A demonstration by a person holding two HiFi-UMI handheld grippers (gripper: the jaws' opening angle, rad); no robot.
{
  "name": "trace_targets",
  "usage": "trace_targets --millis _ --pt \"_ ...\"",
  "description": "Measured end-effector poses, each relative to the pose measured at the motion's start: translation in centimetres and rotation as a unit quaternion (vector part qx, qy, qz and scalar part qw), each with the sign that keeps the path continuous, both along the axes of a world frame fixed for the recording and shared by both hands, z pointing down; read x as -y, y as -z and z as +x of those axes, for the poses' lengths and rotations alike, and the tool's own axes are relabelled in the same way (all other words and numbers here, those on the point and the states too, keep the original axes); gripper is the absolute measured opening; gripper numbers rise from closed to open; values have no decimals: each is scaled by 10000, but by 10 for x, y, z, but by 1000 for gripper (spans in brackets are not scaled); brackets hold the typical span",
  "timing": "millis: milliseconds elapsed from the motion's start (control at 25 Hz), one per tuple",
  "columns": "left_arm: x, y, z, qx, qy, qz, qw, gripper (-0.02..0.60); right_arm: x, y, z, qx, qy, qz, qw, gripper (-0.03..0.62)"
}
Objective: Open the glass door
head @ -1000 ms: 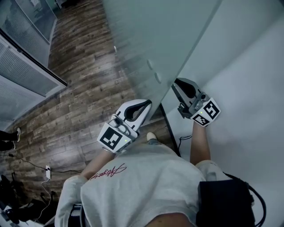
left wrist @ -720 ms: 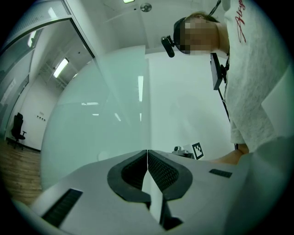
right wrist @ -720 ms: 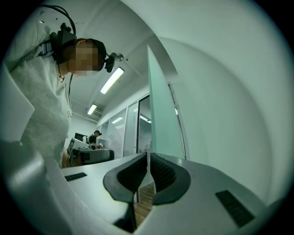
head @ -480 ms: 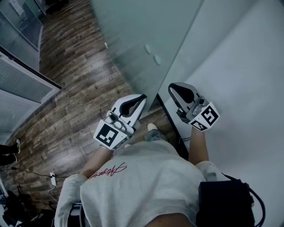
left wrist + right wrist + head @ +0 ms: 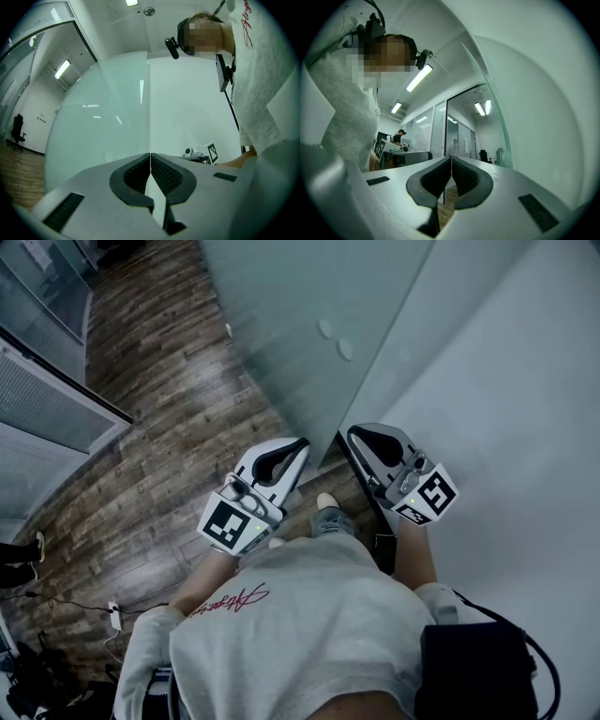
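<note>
1. Frosted glass door (image 5: 291, 315) stands ahead, beside the white wall (image 5: 525, 381). It looks farther from both tools than a second ago.
2. Wood floor (image 5: 159, 437), with a glass partition (image 5: 47, 399) at left. Nothing blocks the way.
3. Right tool (image 5: 352, 431) is near the door's lower edge. Its jaws have just closed, pads together on nothing. Left tool (image 5: 301, 442) is also pinched together and empty.
4. No hold on the door, so probably backing off. The door is likely ajar, since the right gripper view sees offices past its edge.
5. Two round door fittings (image 5: 336, 339) are untouched. Shoe (image 5: 325, 502) and floor cables (image 5: 103, 606) are well clear.
</note>
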State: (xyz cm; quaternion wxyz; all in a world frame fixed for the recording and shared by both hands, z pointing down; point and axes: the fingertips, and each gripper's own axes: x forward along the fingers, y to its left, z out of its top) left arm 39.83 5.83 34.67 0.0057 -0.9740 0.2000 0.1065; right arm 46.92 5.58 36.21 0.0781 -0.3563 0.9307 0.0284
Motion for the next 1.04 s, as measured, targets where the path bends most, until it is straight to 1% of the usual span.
trace_targets --millis 160,480,640,840,1040 --pt "-4 2 -1 11 -43 41 10000 18 -4 -5 -5 -66 6 -24 10000 19" --pt "-1 2 -5 23 23 76 10000 17 -2 2 -10 -89 70 48 9999 18" --pt "0 5 -4 -11 49 89 9999 17 -1 3 -12 -113 136 58 9998 18" --pt "3 11 -3 -53 85 111 9999 17 3 5 -13 -258 238 40 9994 18" --pt "7 15 -1 -84 150 58 9998 17 6 7 -13 -266 307 93 9991 18"
